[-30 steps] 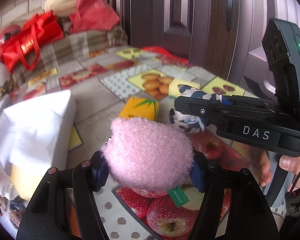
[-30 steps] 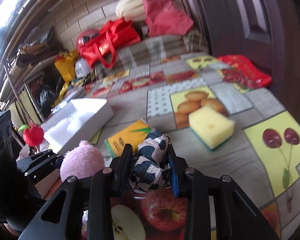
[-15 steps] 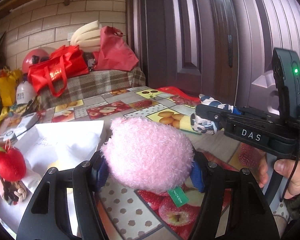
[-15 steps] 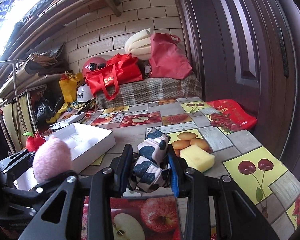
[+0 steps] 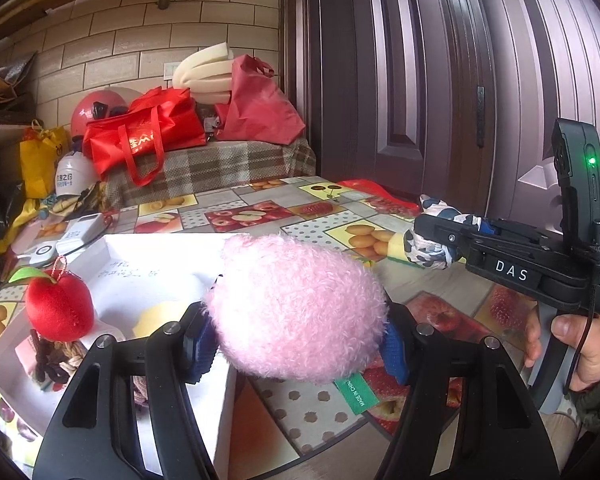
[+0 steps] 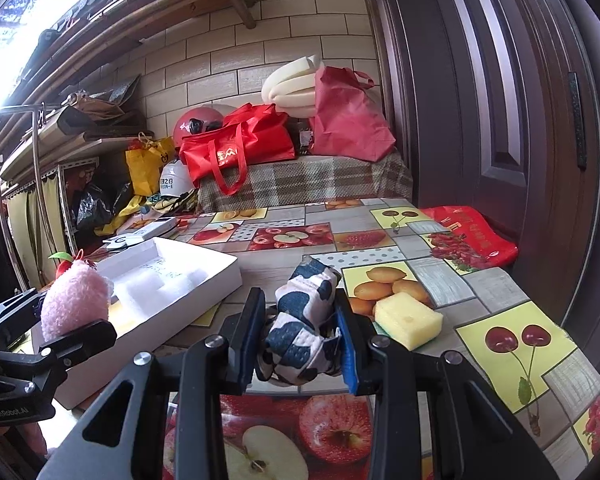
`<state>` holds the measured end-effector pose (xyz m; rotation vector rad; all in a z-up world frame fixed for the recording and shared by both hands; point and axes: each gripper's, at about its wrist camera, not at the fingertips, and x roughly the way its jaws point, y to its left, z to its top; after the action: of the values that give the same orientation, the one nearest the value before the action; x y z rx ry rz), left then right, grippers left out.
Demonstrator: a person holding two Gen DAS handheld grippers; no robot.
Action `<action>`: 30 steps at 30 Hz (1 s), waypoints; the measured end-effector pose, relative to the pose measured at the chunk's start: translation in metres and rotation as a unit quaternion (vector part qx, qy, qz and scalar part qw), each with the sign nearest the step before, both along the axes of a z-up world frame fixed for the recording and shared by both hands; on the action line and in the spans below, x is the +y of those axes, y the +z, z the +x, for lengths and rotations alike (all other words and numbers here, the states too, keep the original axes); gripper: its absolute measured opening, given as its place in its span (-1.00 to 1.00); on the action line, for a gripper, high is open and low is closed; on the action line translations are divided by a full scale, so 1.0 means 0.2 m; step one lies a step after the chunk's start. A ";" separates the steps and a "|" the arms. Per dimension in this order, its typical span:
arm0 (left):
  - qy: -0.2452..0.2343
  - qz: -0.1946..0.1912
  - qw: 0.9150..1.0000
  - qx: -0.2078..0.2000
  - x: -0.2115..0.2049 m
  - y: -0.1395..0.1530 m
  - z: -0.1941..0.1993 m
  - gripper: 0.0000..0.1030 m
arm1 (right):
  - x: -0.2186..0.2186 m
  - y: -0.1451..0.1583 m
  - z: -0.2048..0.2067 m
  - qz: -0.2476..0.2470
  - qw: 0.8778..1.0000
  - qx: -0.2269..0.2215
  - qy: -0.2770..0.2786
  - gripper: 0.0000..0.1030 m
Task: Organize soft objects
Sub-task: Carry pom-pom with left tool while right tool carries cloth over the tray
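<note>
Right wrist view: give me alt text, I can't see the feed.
The right gripper is shut on a crumpled white cloth with dark blue patches, held above a fruit-patterned tablecloth. To the left, the left gripper grips a fluffy pink plush ball by an open white cardboard box; a yellow sponge block lies to the right.

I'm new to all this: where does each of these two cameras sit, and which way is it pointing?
Left wrist view: sits on the left gripper, looking along its fingers over the fluffy pink plush ball it clamps, towards the white cardboard box; a bare hand holding the right gripper shows.
Right wrist view: sits on the right gripper, looking over the black-and-white cow-patterned cloth bundle it clamps, towards the yellow sponge block and brick wall.
Shared: both soft toys, the box, the fruit-print tablecloth and the red bags.
</note>
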<state>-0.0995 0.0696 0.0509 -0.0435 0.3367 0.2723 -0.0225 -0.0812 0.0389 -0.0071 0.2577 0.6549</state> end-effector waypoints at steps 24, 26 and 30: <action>0.052 -0.006 0.999 -0.007 0.17 -0.01 -0.15 0.29 | 0.15 -0.01 -0.05 -0.026 0.999 -0.004 0.037 -0.34; 0.054 -0.006 0.999 -0.006 0.18 -0.01 -0.16 0.29 | 0.17 -0.01 -0.06 -0.028 0.999 -0.004 0.039 -0.34; 0.062 -0.008 0.998 -0.006 0.20 -0.01 -0.17 0.29 | 0.21 -0.01 -0.07 -0.033 0.998 -0.007 0.049 -0.34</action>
<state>-0.1334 0.1099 0.0484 -0.0815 0.3239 0.3916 -0.0357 -0.0390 0.0367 -0.0876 0.2656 0.7424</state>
